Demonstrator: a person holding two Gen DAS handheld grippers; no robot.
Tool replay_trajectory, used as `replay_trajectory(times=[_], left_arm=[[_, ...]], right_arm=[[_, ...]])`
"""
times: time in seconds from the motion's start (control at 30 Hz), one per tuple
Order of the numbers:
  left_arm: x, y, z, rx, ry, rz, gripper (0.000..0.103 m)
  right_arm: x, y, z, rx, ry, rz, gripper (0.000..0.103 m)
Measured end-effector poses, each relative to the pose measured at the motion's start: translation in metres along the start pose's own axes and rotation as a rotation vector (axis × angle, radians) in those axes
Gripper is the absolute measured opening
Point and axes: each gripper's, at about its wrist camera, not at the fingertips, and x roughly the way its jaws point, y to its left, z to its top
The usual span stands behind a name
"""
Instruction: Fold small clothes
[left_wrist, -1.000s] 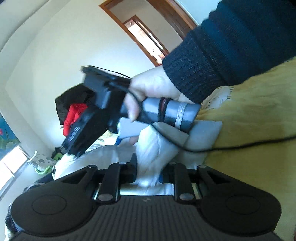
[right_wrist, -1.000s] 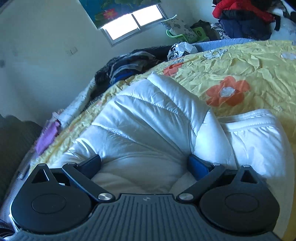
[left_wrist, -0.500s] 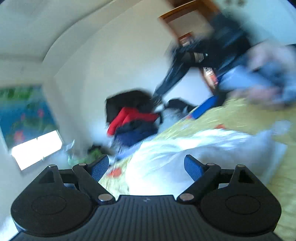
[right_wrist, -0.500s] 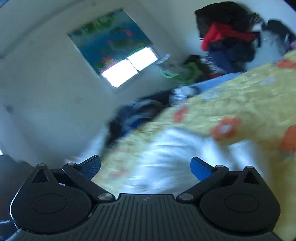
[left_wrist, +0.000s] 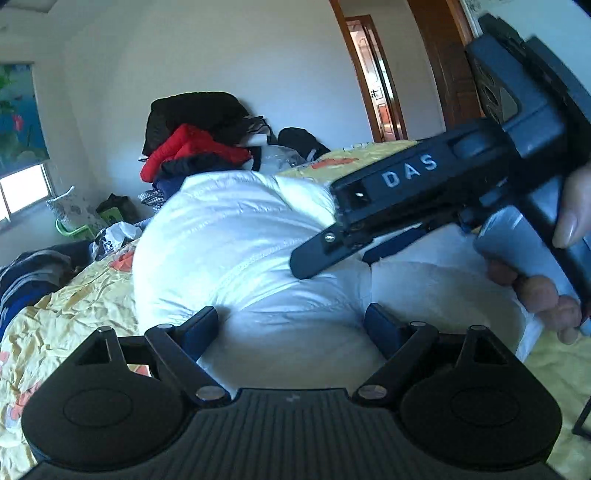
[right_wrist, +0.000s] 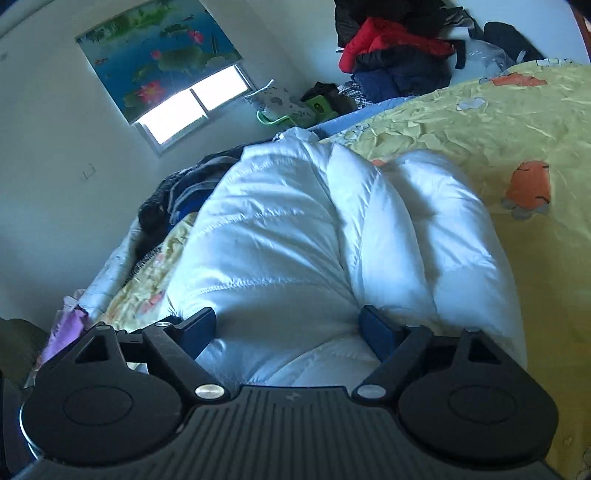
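We hold the left claw (left_wrist: 291, 326) and right claw (right_wrist: 286, 325) spread astride the white puffer jacket (right_wrist: 314, 236), bundled on the yellow bed cover (right_wrist: 517, 122). We judge a fold just laid; next, squeeze it flat. A second ago the left claw pinched fabric; its jaws have opened, the right's have narrowed.

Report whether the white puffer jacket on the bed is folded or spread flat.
Folded. The white puffer jacket sits bunched in a thick bundle on the yellow bedspread, padded layers doubled over each other with a deep crease between them, not flat.
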Motion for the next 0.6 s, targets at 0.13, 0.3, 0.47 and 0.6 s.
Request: replay_trajectory(times=[0.13,0.3,0.47,0.6], left_arm=[[0.016,-0.002,-0.007,0.023,0.024,0.006,0.087],[0.007,0.012,0.010,0.008,0.052,-0.028,0.087],[0.001,0.050,0.040,-0.032,-0.035,0.002,0.088],[0.049,0.055,0.045,0.036,0.061,0.160,0.088]], right_arm=[[0.003,-0.005,-0.003,-0.003,0.001,-0.011,0.085],[-0.024,0.007,0.021,0.080,-0.020,0.011,0.085],[-0.055,0.047,0.072,0.039,-0.175,0.161,0.102],[0.006,0.073,0.110,0.026,-0.084,0.241,0.102]])
